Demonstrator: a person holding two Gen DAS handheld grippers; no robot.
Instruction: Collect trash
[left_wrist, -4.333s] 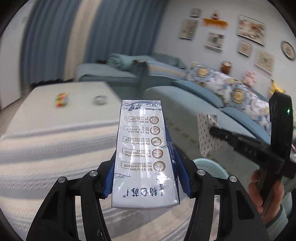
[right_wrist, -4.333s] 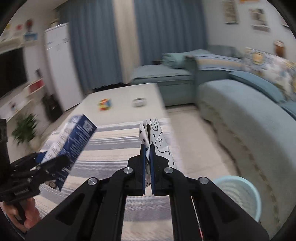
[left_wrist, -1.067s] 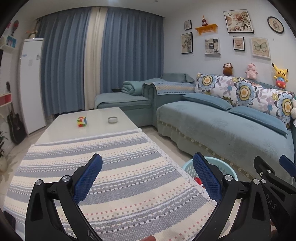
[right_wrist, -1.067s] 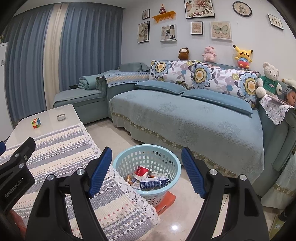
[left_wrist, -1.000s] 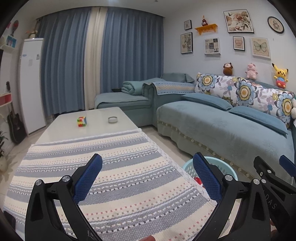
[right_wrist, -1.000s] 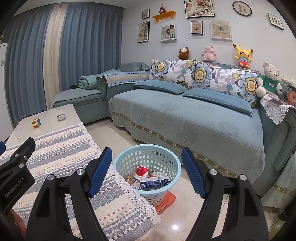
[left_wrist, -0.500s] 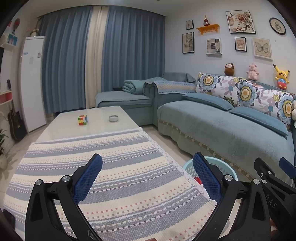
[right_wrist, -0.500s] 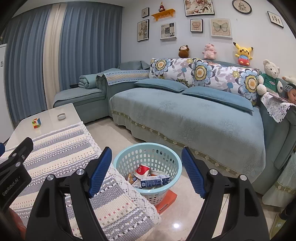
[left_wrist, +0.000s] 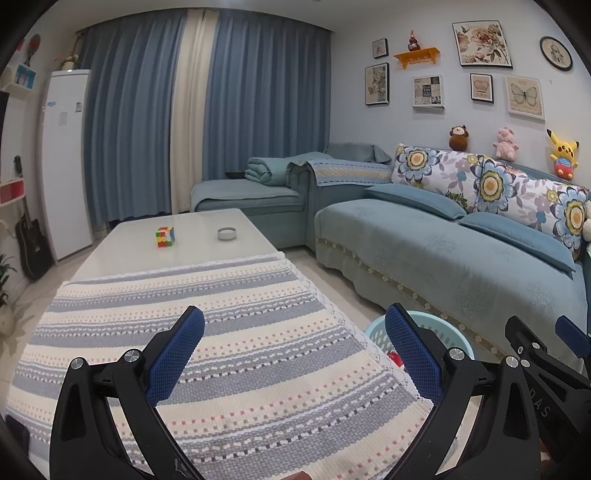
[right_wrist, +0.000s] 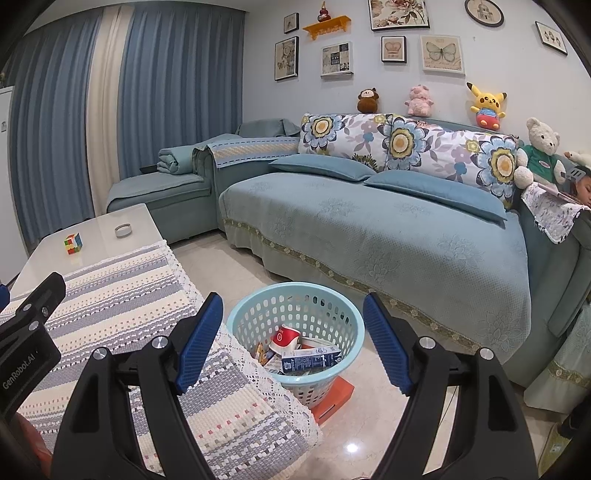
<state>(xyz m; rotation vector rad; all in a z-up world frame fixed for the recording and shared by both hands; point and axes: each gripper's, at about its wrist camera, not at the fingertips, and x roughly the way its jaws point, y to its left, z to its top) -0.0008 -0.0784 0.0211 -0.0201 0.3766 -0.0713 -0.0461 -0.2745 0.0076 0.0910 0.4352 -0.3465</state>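
Both tongs empty, trash in the basket

The left gripper (left_wrist: 293, 345) and right gripper (right_wrist: 293, 341) gape apart, holding nothing. Low centre of the right view, the blue basket (right_wrist: 258, 308) holds a carton (right_wrist: 310, 359) and red cup (right_wrist: 285, 336). Best to scan the striped cloth (left_wrist: 229, 325) for leftovers before finishing.

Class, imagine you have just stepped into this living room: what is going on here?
A person holds a two-finger gripper in each hand, tidying up trash. Both the left gripper and the right gripper are open and empty, above the striped tablecloth. The light blue basket on the floor beside the table already holds a milk carton, a red and white cup and other scraps. Only a puzzle cube and a small round dish sit on the table.
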